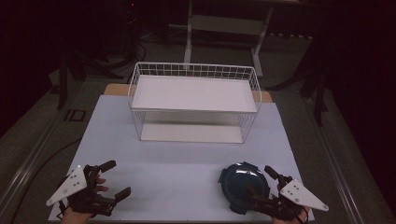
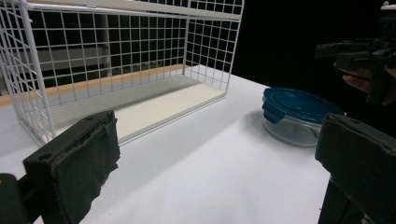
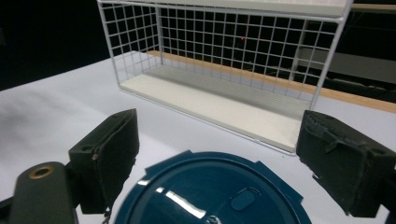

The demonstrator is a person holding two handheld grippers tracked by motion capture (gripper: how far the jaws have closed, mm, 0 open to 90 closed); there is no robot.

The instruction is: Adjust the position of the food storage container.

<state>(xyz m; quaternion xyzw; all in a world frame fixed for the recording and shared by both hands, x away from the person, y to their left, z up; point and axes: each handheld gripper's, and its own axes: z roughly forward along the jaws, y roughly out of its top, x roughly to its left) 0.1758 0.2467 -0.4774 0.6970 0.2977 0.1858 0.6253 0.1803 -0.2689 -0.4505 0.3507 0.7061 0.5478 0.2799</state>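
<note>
Right tool [image 1: 267, 185], jaws spread wide and unclenched, straddles the round blue-lidded glass container [image 1: 244, 185] directly beneath, nearer than the left tool [image 1: 112, 179].

Round clear container [image 1: 244, 186] with blue clip-on lid, closed, upright on the table, at 5 o'clock from the wire rack [image 1: 194, 102].

Glossy blue plastic lid [image 3: 210, 191] (clear bowl beneath), white wire rack [image 1: 194, 100]
</note>
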